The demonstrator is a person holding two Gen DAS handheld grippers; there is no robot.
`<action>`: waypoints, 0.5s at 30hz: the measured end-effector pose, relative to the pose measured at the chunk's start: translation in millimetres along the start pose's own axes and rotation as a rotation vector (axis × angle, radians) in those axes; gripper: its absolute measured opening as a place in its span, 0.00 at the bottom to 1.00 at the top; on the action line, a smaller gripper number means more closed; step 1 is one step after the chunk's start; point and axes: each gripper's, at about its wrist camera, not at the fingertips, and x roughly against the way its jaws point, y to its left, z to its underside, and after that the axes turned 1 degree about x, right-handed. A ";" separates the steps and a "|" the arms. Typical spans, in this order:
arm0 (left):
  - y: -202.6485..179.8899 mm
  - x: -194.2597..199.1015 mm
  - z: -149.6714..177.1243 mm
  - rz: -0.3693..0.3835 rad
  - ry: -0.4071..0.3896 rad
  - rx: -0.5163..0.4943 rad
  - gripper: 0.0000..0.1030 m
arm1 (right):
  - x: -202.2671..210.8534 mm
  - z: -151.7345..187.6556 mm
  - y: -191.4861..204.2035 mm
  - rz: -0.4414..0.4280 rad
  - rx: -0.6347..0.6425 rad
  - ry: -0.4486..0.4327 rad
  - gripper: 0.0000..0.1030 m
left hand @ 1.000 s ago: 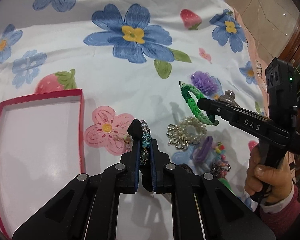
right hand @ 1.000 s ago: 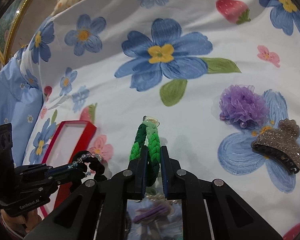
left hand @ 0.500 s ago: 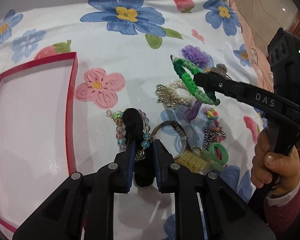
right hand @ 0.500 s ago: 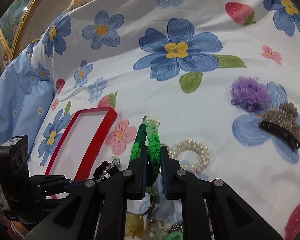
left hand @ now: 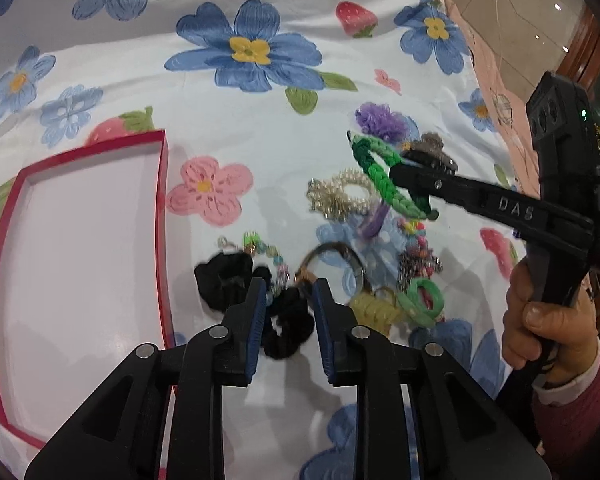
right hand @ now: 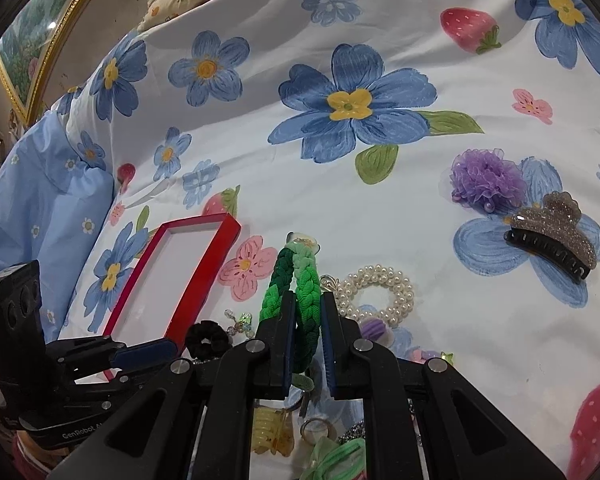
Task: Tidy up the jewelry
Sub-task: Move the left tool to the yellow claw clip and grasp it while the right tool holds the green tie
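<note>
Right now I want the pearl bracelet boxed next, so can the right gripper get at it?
Probably not yet: the right gripper is shut on the green braided band, so its jaws are occupied. The pearl bracelet lies uncovered on the sheet just beside its fingertips.

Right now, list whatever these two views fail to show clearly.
- Left wrist view: the black scrunchie and beaded bracelet are blurred and partly behind the left gripper.
- Right wrist view: the green braided band disappears behind the right gripper; its lower end is hidden.
- Right wrist view: the yellow claw clip sits half under the gripper body.
</note>
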 end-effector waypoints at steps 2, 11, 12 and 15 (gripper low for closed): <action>-4.9 1.4 7.9 -0.004 0.004 -0.008 0.29 | 1.8 2.8 -0.1 -0.007 -0.001 0.002 0.11; -19.9 -14.4 23.1 0.054 0.032 0.042 0.37 | 12.0 19.5 -3.0 0.005 -0.001 0.004 0.12; -22.8 -17.0 20.3 0.062 0.033 0.042 0.37 | 13.5 20.4 -4.9 0.006 -0.006 0.003 0.12; -35.1 -20.2 14.4 0.101 0.028 0.035 0.40 | 20.8 23.7 -11.8 0.020 -0.016 -0.002 0.12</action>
